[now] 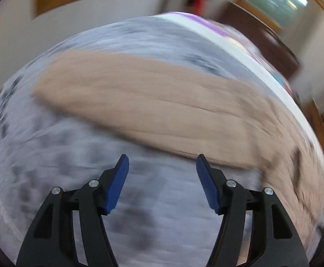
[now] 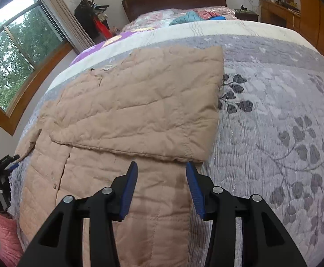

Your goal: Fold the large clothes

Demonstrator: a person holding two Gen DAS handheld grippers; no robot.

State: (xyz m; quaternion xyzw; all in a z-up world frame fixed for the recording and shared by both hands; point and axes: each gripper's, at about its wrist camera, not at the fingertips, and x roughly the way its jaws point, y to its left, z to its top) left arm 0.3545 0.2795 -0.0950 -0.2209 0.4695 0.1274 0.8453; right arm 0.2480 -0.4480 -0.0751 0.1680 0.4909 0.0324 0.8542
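A beige quilted jacket [image 2: 128,111] lies flat on the bed, one part folded over the rest with a straight fold edge across it. My right gripper [image 2: 161,164] hovers open just before that edge, over the jacket's near part, and nothing is between its blue pads [image 2: 129,189]. In the blurred left wrist view the jacket [image 1: 150,106] stretches across the bed beyond my left gripper [image 1: 162,156]. That gripper is open and empty over the bare bedspread. The left gripper [image 2: 10,163] also shows small at the bed's left side in the right wrist view.
The bed carries a grey leaf-patterned bedspread [image 2: 273,122], with a patchwork quilt and loose clothes [image 2: 184,17] by the dark headboard. A window [image 2: 17,62] and coat stand are at the left, a wooden desk [image 2: 279,11] at the far right. A pink quilted sleeve [image 2: 6,233] shows at lower left.
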